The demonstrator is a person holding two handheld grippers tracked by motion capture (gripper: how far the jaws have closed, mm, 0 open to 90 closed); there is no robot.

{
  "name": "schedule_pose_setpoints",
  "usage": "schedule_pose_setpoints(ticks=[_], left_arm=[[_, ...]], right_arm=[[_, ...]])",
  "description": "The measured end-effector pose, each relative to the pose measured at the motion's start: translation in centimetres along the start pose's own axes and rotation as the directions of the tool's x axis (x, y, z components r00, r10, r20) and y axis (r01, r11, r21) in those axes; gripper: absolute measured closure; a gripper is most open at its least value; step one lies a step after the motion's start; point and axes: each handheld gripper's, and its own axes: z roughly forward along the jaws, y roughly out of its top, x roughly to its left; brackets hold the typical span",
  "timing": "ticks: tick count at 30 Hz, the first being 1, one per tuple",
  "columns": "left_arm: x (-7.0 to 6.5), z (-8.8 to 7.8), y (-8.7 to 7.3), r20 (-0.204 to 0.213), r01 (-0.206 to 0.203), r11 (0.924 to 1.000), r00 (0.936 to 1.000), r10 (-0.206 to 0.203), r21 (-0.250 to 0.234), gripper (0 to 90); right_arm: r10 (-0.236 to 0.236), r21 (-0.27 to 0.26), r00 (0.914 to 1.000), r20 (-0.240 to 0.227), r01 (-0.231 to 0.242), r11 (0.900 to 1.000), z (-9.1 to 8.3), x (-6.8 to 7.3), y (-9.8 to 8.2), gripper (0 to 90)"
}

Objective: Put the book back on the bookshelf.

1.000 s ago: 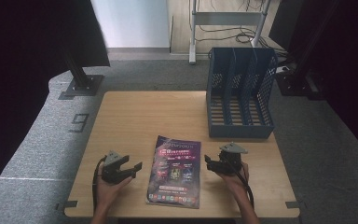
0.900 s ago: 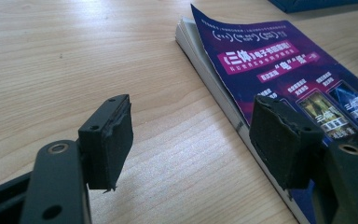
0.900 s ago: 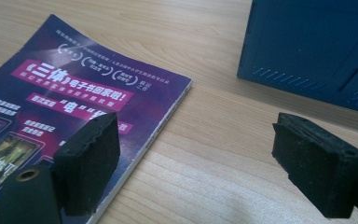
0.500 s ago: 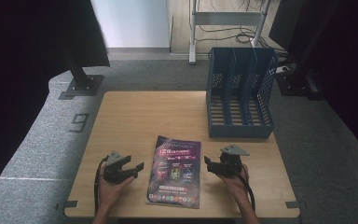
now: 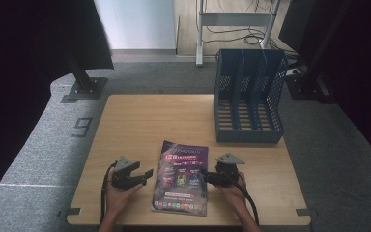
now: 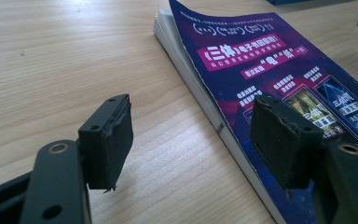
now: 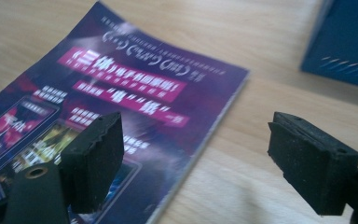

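Bare table (image 5: 149, 121) fills the frame's centre and upper left — open passage. The blue file rack (image 5: 249, 101) blocks the upper right; the magazine (image 5: 181, 178) lies flat at lower centre — low obstacle.

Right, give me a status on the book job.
Nothing looks done: the book lies flat on the table, and the blue file rack shows nothing in its slots. In hand: the left gripper and right gripper flank it, jaws open. Gripping and lifting remain.
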Motion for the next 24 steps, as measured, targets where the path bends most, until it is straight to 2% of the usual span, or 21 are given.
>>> schedule_pose_setpoints(ticks=[6, 19, 24], left_arm=[[-0.2, 0.2, 0.0, 0.004, -0.007, 1.0, 1.0, 0.007, 0.007, 30.2], [-0.8, 0.7, 0.0, 0.012, -0.026, 0.9994, 0.9996, 0.026, 0.021, 30.2], [-0.9, 0.7, 0.1, 0.012, -0.03, 0.9994, 0.9995, 0.029, 0.018, 30.2]], right_arm=[[-0.037, 0.03, 0.9992, -0.015, 0.038, 0.999, 1.0, 1.3, -0.3, 17.8], [-0.063, 0.081, 0.9972, -0.041, 0.067, 0.995, 2.3, 2.8, -1.0, 17.4], [-0.075, 0.093, 0.997, -0.02, 0.076, 0.993, 2.6, 3.0, -1.3, 16.1]])
